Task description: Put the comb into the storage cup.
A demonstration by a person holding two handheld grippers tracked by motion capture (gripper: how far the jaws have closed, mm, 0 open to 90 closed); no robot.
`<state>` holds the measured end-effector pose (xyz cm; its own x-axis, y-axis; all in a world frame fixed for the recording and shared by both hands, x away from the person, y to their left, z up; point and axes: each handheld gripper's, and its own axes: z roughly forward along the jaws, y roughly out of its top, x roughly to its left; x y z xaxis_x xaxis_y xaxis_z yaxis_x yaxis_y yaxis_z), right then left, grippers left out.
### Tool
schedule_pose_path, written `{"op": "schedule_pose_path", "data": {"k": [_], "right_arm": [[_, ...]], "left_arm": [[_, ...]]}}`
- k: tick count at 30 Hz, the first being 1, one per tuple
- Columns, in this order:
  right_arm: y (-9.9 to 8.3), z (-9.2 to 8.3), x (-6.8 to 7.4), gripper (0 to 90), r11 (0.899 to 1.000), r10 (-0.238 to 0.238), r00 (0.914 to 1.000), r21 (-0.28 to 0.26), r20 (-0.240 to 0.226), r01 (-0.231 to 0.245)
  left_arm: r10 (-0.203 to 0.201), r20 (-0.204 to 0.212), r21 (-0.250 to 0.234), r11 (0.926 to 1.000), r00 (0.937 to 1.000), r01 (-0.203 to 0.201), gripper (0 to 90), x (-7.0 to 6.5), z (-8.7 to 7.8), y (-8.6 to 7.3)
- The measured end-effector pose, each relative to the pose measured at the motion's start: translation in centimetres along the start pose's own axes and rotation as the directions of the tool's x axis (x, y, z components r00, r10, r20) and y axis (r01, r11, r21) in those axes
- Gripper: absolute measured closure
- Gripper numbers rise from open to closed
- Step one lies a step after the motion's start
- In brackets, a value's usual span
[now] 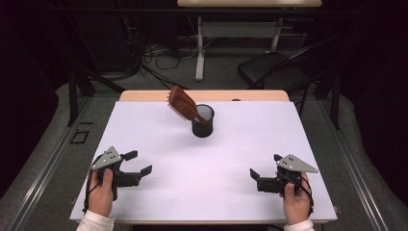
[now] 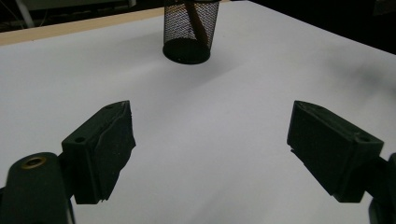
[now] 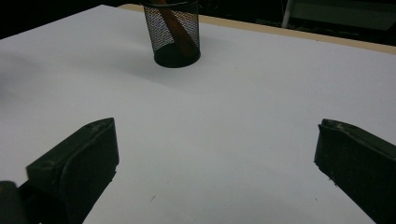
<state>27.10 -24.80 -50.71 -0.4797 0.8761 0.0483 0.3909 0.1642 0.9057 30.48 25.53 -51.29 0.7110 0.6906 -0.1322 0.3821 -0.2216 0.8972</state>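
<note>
- at the near left of the white table top (image 1: 159, 192), the left gripper (image 1: 141, 162) rests in the person's left hand (image 1: 101, 191), jaws spread with bare table between them; it points right and a little away.
- at the near right, the right gripper (image 1: 264, 171) sits in the right hand (image 1: 296, 199), jaws also spread wide and holding nothing, pointing left toward the table's middle.
- both grippers lie well apart from each other and from the cup.
- farther off, near the middle of the far edge, a black mesh cup (image 1: 202, 121) stands upright.
- a brown hairbrush (image 1: 184, 104) stands in the cup handle down; its long axis tilts up and to the far left, the head clear of the rim, bristles facing down and left.
- in the left gripper view the cup's (image 2: 191, 30) rim is cut off by the top edge, and the handle (image 2: 196, 21) shows dimly through the mesh.
- in the right gripper view the handle (image 3: 177, 28) slants across inside the cup (image 3: 175, 32); the brush head is cut off.
- the room beyond the table is dark and hard to make out.
</note>
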Motion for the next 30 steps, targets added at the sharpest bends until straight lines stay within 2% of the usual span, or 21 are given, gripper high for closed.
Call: {"op": "schedule_pose_path", "data": {"k": [4, 6, 9, 10, 19, 30], "right_arm": [[-0.3, 0.0, -0.2, 0.0, 1.0, 0.002, 1.0, -0.003, 0.006, -0.002], [-0.6, 0.0, -0.5, 0.0, 1.0, 0.021, 0.9997, 0.0, 0.011, -0.021], [-0.8, 0.1, -0.7, 0.0, 1.0, 0.016, 0.9997, -0.009, 0.017, -0.016], [-1.0, 0.0, -0.9, 0.0, 0.999, 0.033, 0.9992, -0.003, 0.021, -0.033], [-1.8, 0.3, -1.9, 0.0, 0.998, 0.061, 0.9974, 0.007, 0.039, -0.061], [-2.4, 0.5, -2.6, 0.0, 0.997, 0.078, 0.9955, 0.016, 0.055, -0.079]], "left_arm": [[-0.002, 0.0, 0.0, 1.0, 1.0, 0.002, 14.8, 0.1, 0.1, -0.1], [-0.003, 0.002, -0.006, 1.0, 1.0, 0.003, 14.7, 0.1, 0.1, -0.2], [0.0, 0.003, -0.007, 1.0, 1.0, 0.0, 14.7, 0.1, 0.1, -0.2], [-0.003, 0.003, -0.011, 0.9999, 1.0, 0.003, 14.8, 0.1, 0.1, -0.3], [-0.004, 0.007, -0.009, 1.0, 1.0, 0.004, 14.7, 0.3, 0.3, -0.6], [-0.006, 0.0, -0.018, 0.9998, 1.0, 0.006, 14.7, 0.4, 0.5, -0.9]]}}
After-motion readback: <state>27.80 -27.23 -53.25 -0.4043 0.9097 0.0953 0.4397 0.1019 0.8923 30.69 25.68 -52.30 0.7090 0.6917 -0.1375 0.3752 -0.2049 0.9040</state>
